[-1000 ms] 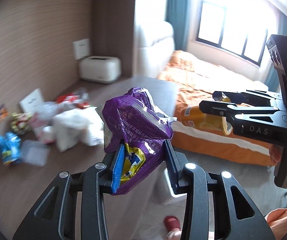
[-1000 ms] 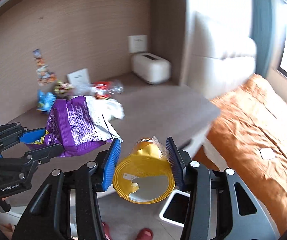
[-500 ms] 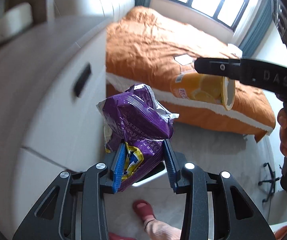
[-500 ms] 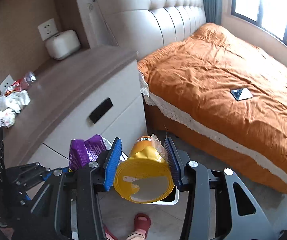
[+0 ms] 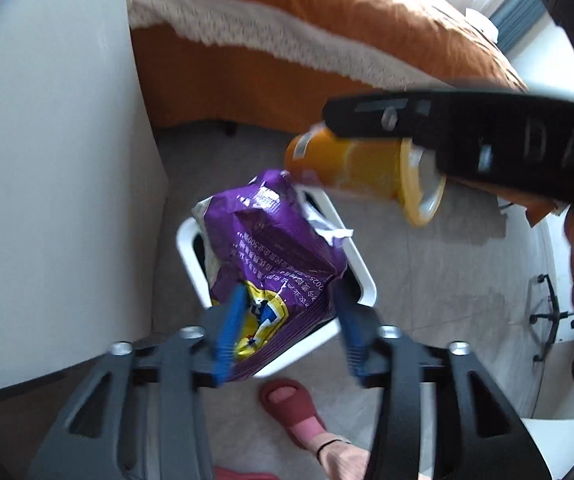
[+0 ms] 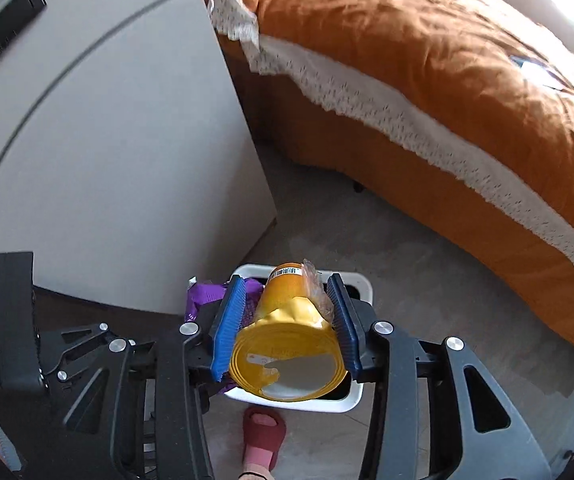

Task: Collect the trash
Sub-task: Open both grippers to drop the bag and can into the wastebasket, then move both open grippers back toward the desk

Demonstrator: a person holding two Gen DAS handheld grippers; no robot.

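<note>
On the left we see the white side panel of a cabinet [image 5: 55, 168], its dark recessed handle [image 6: 3, 32] visible only from the right wrist camera. Just beside the cabinet's lower corner on the grey floor stands a white-rimmed bin [image 5: 361, 276] — both pieces of trash hang over its opening. Our left gripper [image 5: 287, 324] has its blue pads pressed into a purple snack bag [image 5: 271, 248], crumpled, with a yellow patch at the clamped end; white print runs across it, upside down to us, and we cannot read it. Over to the right, our right gripper [image 6: 285, 320] is clamped on a yellow cup [image 6: 289, 344] lying on its side, its foil lid half torn open toward the camera; a barcode label sits at its far end, too small to read. From the left camera the letters "DAS" show on the right gripper's black body. Nothing stands between the trash and the bin. A foot in a red slipper [image 6: 263, 436] rests by the bin's near rim. Farther right runs the bed [image 6: 447, 72] — orange cover, white lace edging.
</note>
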